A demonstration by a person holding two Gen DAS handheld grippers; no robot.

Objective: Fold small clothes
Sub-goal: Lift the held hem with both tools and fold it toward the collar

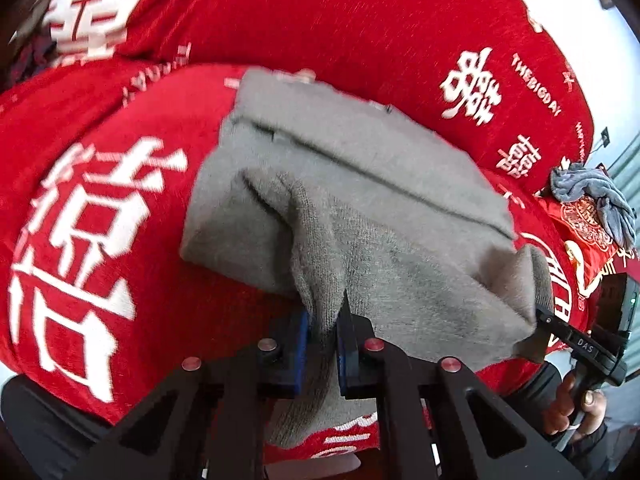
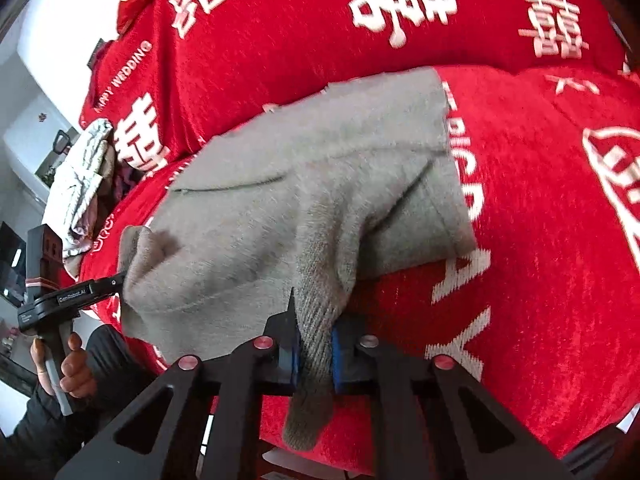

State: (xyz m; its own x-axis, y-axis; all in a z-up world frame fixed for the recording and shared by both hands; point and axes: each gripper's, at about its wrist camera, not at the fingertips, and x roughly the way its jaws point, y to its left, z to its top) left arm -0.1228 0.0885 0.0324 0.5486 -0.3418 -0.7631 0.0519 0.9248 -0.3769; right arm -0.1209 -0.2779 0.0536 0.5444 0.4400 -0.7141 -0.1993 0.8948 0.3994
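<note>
Grey knitted garment (image 1: pixel 360 208), partly folded, lies on the red sofa cover with white lettering (image 1: pixel 100 216), its near hem lifted off the seat's front edge. My left gripper (image 1: pixel 322 344) pinches one near corner between its blue pads; my right gripper (image 2: pixel 314 350) pinches the other, ribbed corner. A crumpled blue-grey cloth (image 1: pixel 592 196) sits at the seat's far right end.
</note>
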